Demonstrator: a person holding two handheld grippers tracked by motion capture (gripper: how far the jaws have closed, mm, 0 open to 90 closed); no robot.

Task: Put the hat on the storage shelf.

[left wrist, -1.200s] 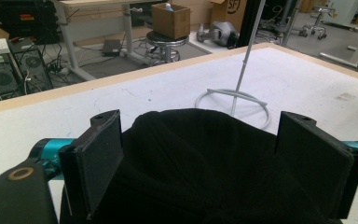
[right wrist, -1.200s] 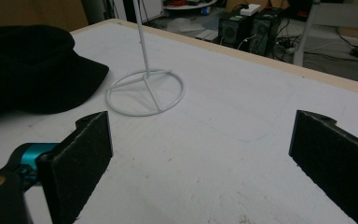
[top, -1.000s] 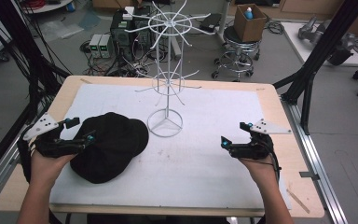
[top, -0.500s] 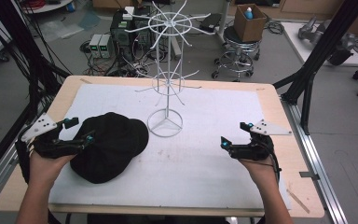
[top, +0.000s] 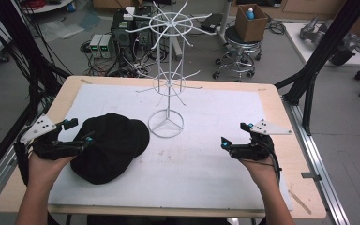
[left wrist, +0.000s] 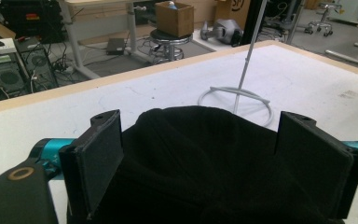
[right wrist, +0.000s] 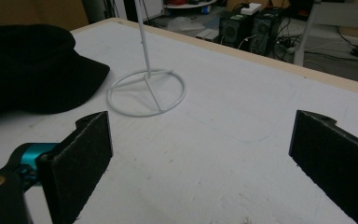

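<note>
Two grippers were held spread: the left gripper straddled the black cap for grasping; the right gripper waited empty near the worktop's right edge.

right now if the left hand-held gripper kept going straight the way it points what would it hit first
The black cap: it already lies between the open jaws of the left hand-held gripper. Beyond it stands the white wire rack.

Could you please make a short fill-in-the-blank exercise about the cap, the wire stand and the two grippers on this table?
1. The left gripper has its open jaws on both sides of the black ____.
2. The wire stand rests on a base shaped like a ____.
3. Between the jaws of the right gripper there is ____.

Missing words: cap; ring; nothing
</note>
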